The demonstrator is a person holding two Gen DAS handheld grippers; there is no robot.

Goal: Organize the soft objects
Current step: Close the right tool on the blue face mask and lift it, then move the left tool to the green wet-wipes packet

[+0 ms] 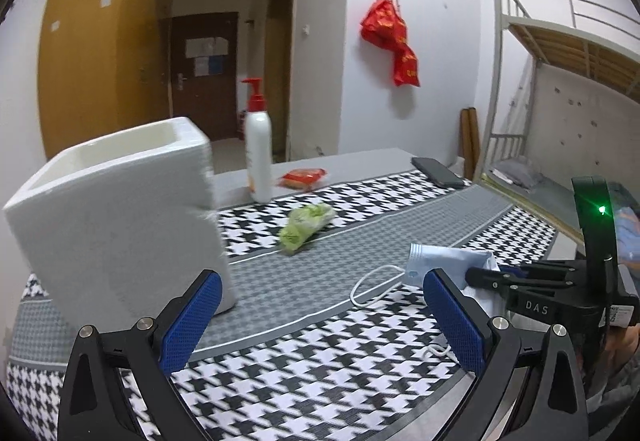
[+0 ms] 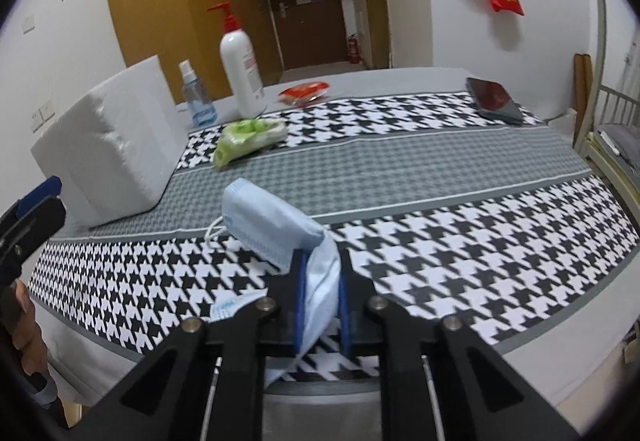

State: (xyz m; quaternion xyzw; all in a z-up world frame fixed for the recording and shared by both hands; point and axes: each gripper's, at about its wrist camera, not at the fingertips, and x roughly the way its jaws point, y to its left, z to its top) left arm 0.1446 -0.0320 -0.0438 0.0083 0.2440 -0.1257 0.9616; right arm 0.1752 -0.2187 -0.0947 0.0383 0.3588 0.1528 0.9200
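Our right gripper (image 2: pixel 320 273) pinches the light blue face mask (image 2: pixel 276 225), which droops onto the houndstooth worktop (image 2: pixel 480 261). Our left gripper (image 1: pixel 320 305) is spread, empty, beside the white foam box (image 1: pixel 116 209)

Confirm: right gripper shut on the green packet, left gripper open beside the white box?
Not the packet. The right gripper is shut on the blue face mask, as the right wrist view shows; the green packet lies untouched. The left gripper is open beside the white box.
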